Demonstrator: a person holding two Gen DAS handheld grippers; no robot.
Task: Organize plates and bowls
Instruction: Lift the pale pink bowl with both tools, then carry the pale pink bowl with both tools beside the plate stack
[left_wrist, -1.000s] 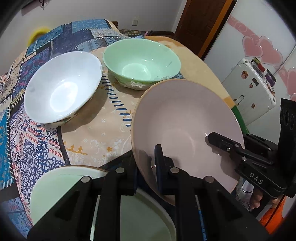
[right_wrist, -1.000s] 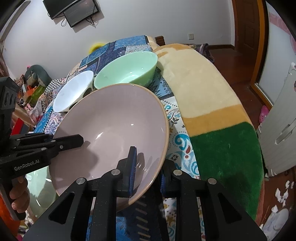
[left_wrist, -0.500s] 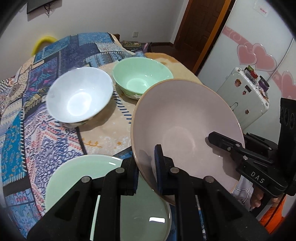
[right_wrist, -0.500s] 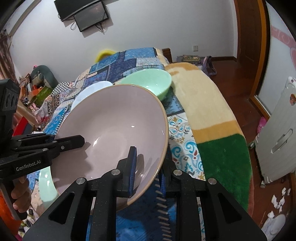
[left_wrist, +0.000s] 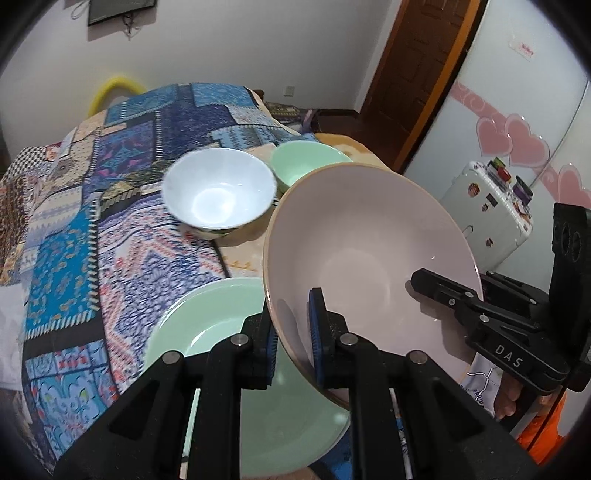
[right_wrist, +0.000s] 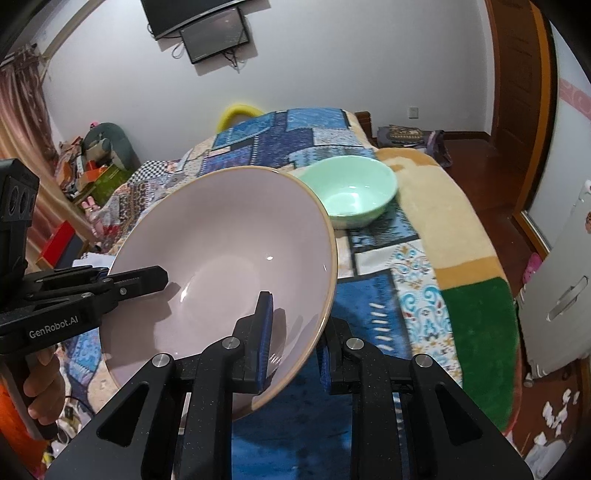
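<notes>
The left gripper (left_wrist: 293, 345) is clamped on the near rim of the pink bowl (left_wrist: 369, 266), one pad inside the wall and one outside. The right gripper (right_wrist: 293, 343) is clamped on the opposite rim of the same bowl (right_wrist: 225, 258). The bowl is therefore carried by both grippers, tilted, clear of the bed.

Compared with a second ago, both cameras sit higher and further back: more of the patchwork bedspread (left_wrist: 122, 229) and the wall are in view, and the resting dishes appear smaller and more distant. The pink bowl keeps its place between the pads, so neither grip has slipped. The green plate (left_wrist: 207, 321), previously cut off at the lower edge of the left view, is now largely exposed directly below the bowl.

The white bowl (left_wrist: 218, 192) and the green bowl (right_wrist: 356, 192) remain side by side on the bed, unstacked.

Judgement: the lift phase is under way; the bowl is free for transfer, most likely toward the other bowls.
</notes>
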